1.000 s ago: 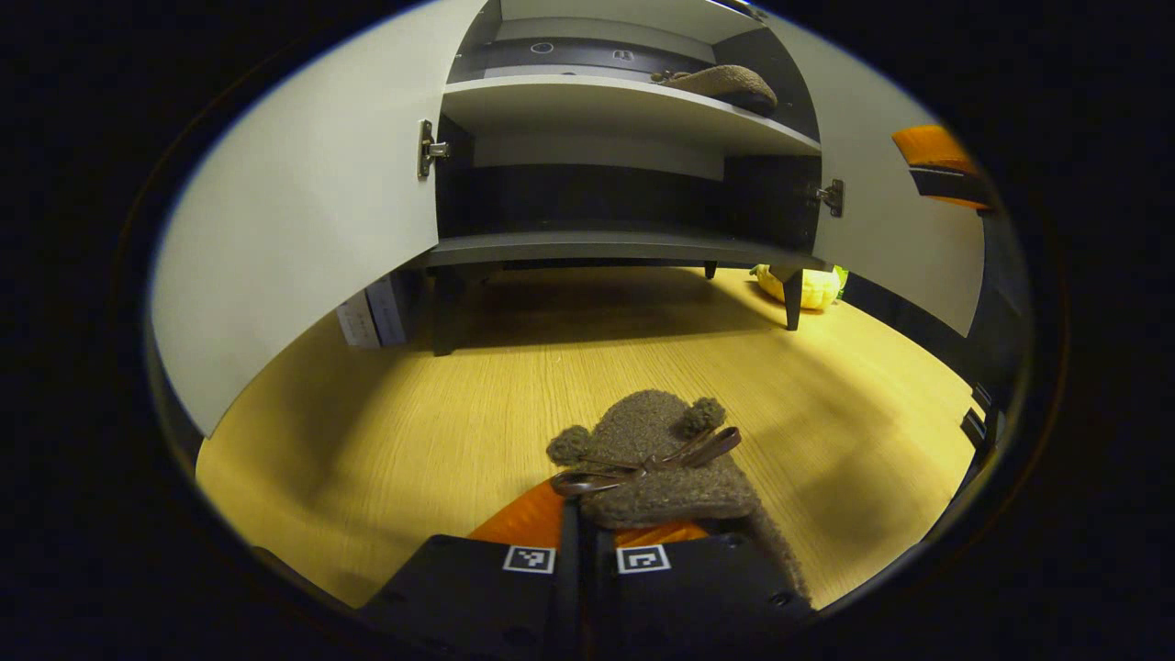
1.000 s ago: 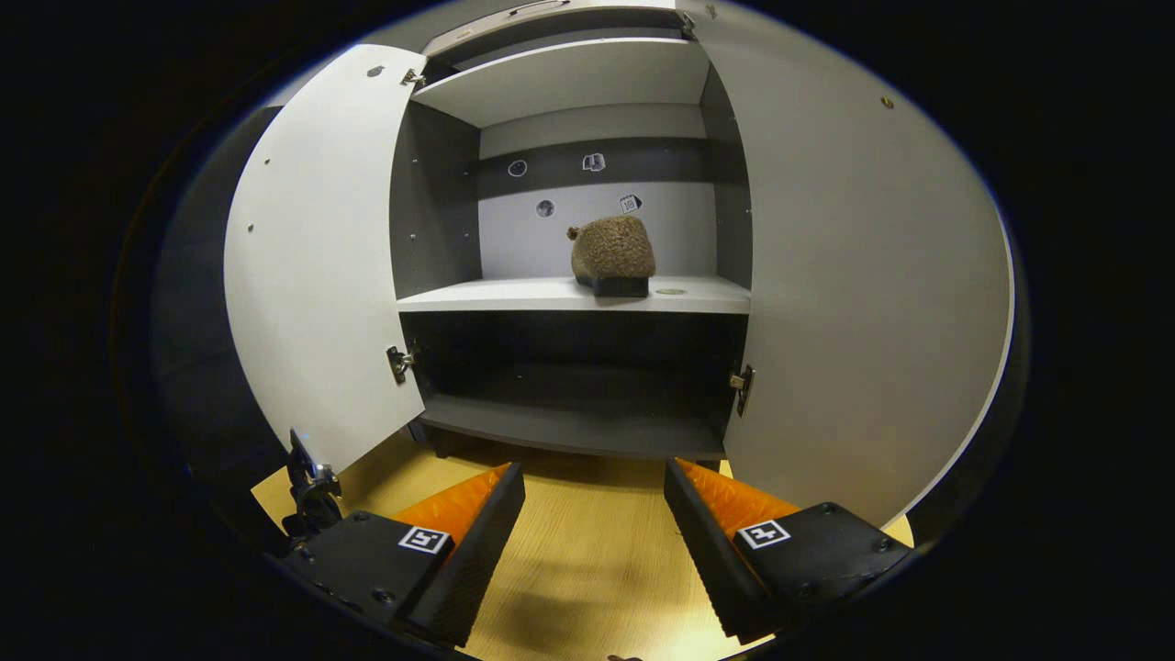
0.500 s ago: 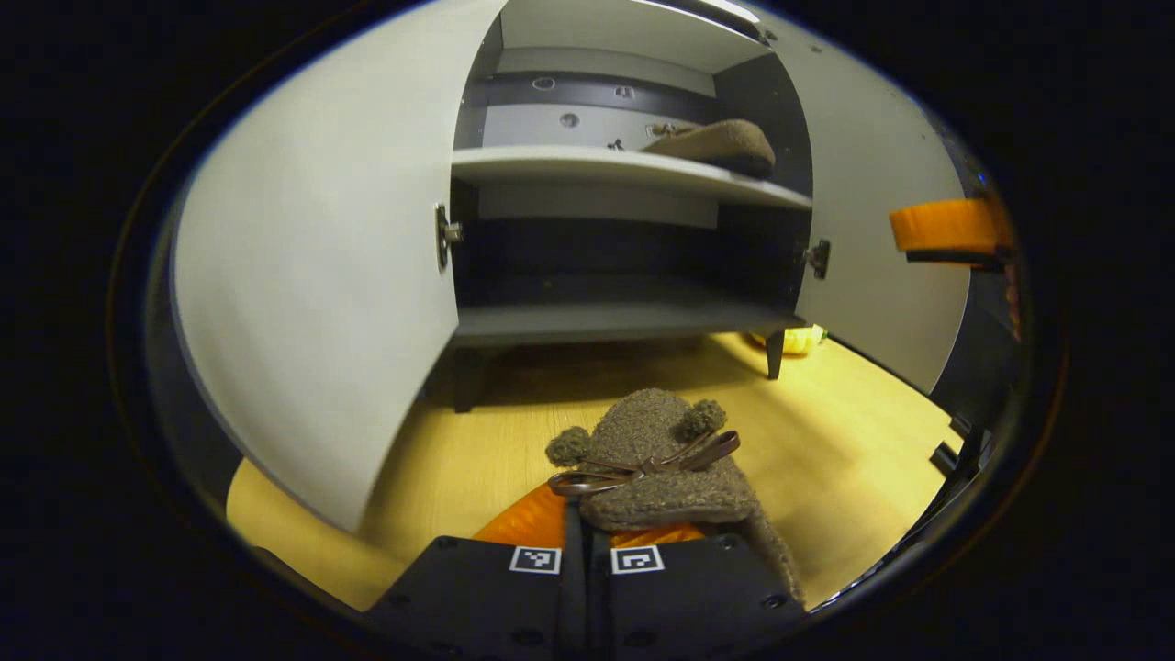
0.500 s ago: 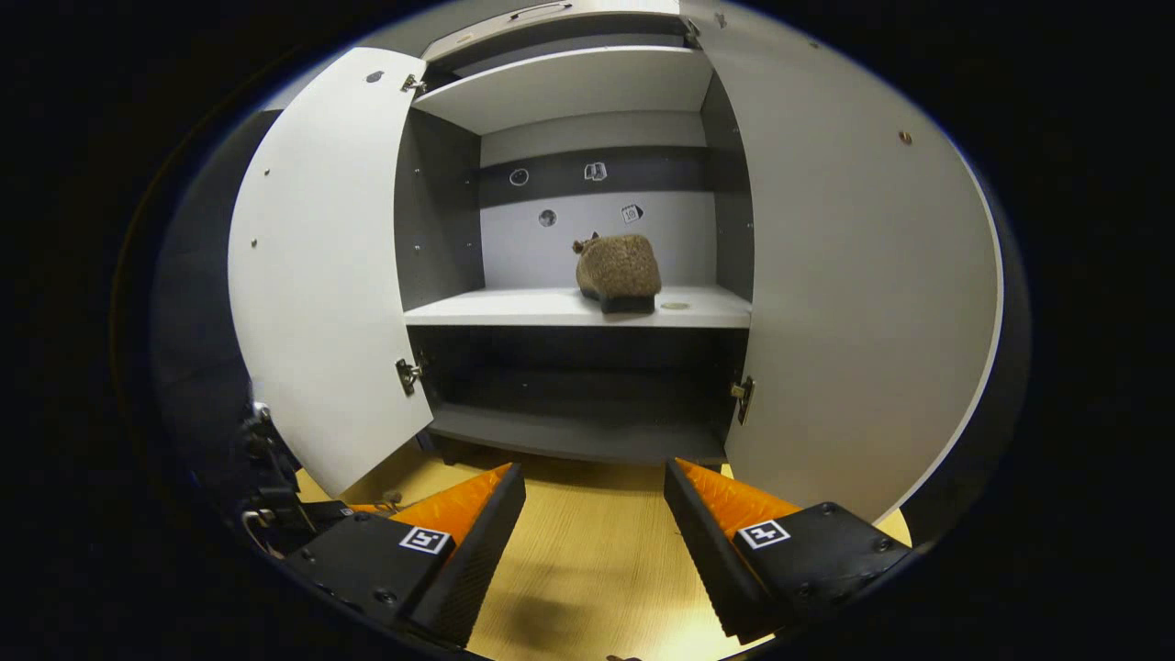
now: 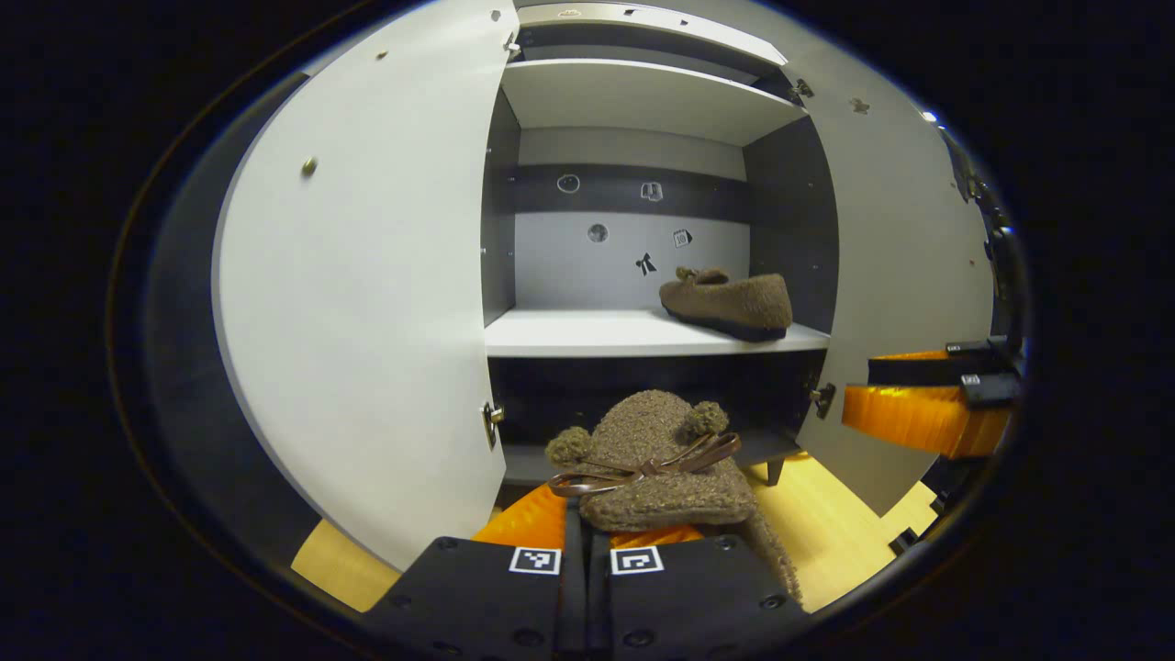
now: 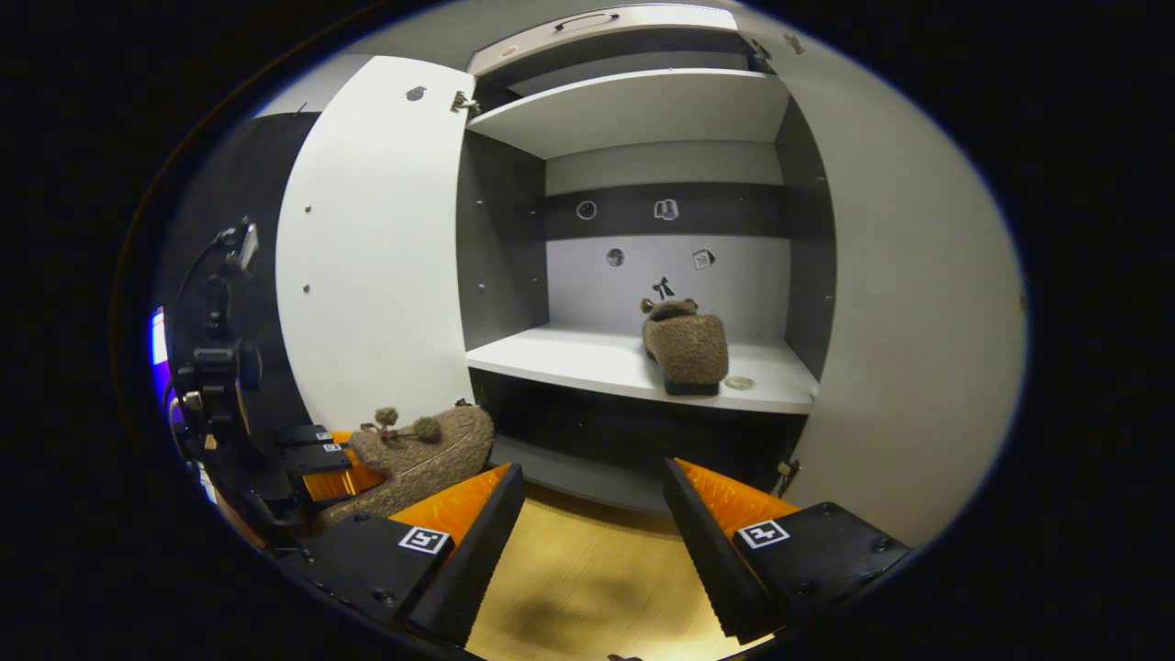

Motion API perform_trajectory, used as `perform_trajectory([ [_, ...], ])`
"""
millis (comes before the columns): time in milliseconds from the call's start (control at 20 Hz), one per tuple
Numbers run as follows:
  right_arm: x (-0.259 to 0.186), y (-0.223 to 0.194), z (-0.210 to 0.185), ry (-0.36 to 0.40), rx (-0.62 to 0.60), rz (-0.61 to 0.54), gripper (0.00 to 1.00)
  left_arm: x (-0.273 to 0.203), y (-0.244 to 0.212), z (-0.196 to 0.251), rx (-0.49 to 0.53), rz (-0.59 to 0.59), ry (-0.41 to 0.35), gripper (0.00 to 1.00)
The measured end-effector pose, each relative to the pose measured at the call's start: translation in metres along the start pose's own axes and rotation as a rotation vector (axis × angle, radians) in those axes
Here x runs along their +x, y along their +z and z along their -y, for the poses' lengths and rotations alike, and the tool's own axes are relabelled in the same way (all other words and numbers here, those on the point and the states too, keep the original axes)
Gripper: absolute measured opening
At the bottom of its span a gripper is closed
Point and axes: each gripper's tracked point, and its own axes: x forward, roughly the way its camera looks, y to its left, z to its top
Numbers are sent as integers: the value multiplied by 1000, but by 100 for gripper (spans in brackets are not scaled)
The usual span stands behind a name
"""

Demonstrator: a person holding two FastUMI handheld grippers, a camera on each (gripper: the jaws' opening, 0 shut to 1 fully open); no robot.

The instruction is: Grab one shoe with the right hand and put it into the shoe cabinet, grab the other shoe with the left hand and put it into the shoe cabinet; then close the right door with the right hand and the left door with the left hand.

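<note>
The left gripper (image 5: 587,528) is clamped on the heel of a brown fuzzy slipper with a bow (image 5: 654,464), held off the wooden floor (image 5: 831,542) in front of the open shoe cabinet (image 5: 643,92). The other brown slipper (image 6: 684,344) sits on the right side of the white middle shelf (image 6: 587,363). The right gripper (image 6: 592,523) hangs near the right door (image 6: 918,321), its jaws spread wide and empty. The left door (image 5: 367,303) stands open too.
</note>
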Motion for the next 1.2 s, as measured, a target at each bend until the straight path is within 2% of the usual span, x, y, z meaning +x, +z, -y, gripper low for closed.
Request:
perform_trajectory([
  [200, 4, 15, -13, 149, -22, 14, 98, 22, 53, 7, -21, 41, 68, 6],
  [400, 0, 25, -15, 218, -36, 36, 98, 58, 100, 3, 18, 56, 94, 5],
  [800, 8, 34, -4, 228, -23, 40, 98, 168, 163, -9, -17, 42, 50, 5],
  [850, 10, 36, -3, 229, -25, 43, 94, 182, 167, -11, -2, 32, 53, 5],
  [900, 12, 36, -3, 232, -27, 43, 98, 196, 167, -12, 17, 23, 60, 5],
  [1200, 29, 29, -2, 256, -7, 0, 98, 272, 152, -14, 53, -72, 61, 5],
])
